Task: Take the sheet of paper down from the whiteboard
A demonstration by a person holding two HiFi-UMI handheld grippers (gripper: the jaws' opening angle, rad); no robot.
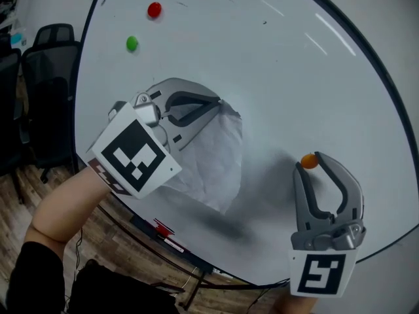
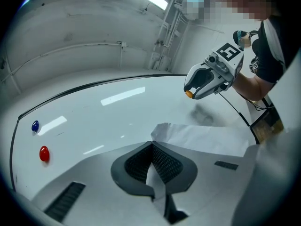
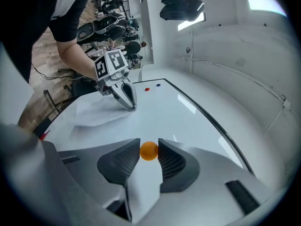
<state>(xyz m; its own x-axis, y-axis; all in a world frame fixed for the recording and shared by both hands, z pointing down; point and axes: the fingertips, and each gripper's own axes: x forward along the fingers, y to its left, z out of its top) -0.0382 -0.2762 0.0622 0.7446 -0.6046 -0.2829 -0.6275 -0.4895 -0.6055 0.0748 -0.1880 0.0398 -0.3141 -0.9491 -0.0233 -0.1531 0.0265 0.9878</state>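
Here, late stage. Right gripper [image 3: 149, 147] clamps orange magnet [image 1: 309, 161], well clear of sheet of paper [image 1: 211, 165]. Left gripper [image 2: 151, 147] pinches sheet's edge; sheet crumpled, lying against whiteboard [image 1: 262, 64], no magnet visible on it. Remaining, probably: draw sheet away.

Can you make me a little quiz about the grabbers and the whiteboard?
1. True or false: the left gripper is shut on the sheet of paper.
2. What does the right gripper hold? A) an orange magnet B) a pen C) nothing
3. Fill the gap: the red magnet sticks to the ____.
Key: 1 true; 2 A; 3 whiteboard.
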